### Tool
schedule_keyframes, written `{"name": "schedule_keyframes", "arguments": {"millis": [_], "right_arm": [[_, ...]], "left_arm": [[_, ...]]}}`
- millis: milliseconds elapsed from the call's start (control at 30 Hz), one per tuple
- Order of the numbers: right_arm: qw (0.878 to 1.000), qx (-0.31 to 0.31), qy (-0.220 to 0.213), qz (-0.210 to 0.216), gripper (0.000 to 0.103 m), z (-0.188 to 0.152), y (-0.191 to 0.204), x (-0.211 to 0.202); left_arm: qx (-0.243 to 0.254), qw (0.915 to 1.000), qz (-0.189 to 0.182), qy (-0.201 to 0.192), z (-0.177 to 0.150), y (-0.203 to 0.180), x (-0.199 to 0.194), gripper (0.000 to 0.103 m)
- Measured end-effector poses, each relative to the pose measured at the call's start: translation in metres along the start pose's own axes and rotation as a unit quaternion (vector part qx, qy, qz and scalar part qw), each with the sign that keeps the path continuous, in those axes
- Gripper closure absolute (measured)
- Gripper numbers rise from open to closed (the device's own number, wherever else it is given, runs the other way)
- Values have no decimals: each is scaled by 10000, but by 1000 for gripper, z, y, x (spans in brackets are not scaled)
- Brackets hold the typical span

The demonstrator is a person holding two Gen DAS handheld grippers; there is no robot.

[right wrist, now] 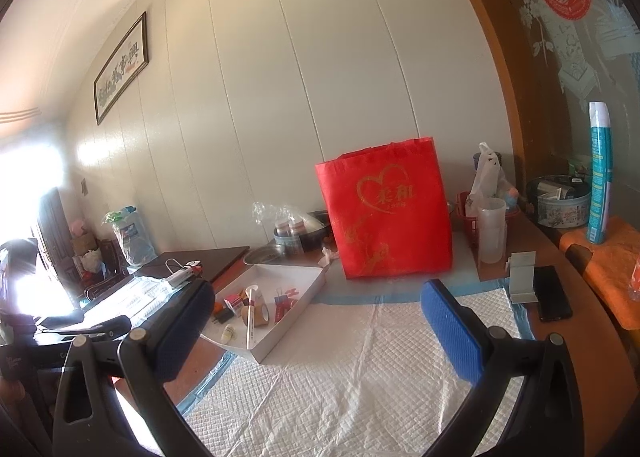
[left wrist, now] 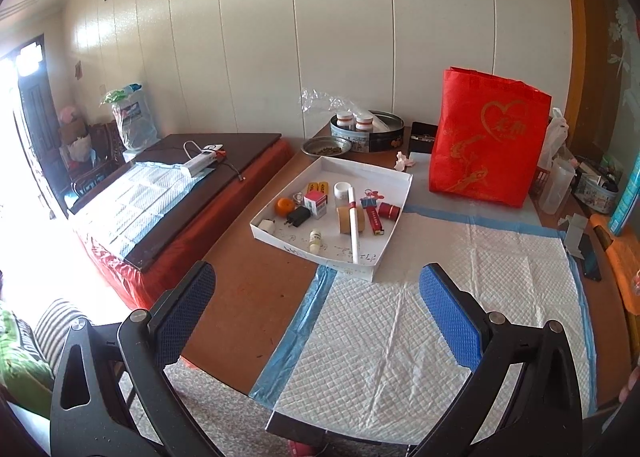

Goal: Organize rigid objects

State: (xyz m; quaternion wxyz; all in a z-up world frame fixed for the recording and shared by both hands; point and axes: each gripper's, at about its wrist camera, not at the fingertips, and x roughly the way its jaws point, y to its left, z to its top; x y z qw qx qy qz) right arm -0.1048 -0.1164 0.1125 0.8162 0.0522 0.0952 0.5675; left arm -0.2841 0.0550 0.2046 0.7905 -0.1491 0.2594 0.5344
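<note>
At the bottom of the left wrist view, the left gripper hangs with its blue-padded jaws spread wide and nothing between them, above a white quilted pad with a blue border that covers the near part of the brown wooden table. The right gripper, low in the right wrist view, is likewise wide apart and empty over the same pad.

Just beyond the pad's far left corner, at the centre of the left view, sits a shallow white cardboard tray (its rim slightly overlaps the pad). Inside it lie the small rigid objects: a long white tube resting across a brown tape roll, a small orange fruit, a black plug adapter, a red-and-white small box, a white jar, a small white bottle near the front rim, and a red cylindrical case toward the right wall.

Farther back, right of centre, a red fabric bag with a gold heart print stands upright. Left of it, against the pale panelled wall, are a round metal tin and a small metal bowl. A black phone lies at the right edge of the table in the right view.
</note>
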Motion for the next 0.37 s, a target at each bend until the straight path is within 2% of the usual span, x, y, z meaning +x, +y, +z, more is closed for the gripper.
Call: {"name": "schedule_keyframes", "arguments": {"millis": [367], "right_arm": [[10000,76,48,-27,0,0,-15,0]], "left_arm": [[29,9999,-98,30,0,-12,0,0]]}}
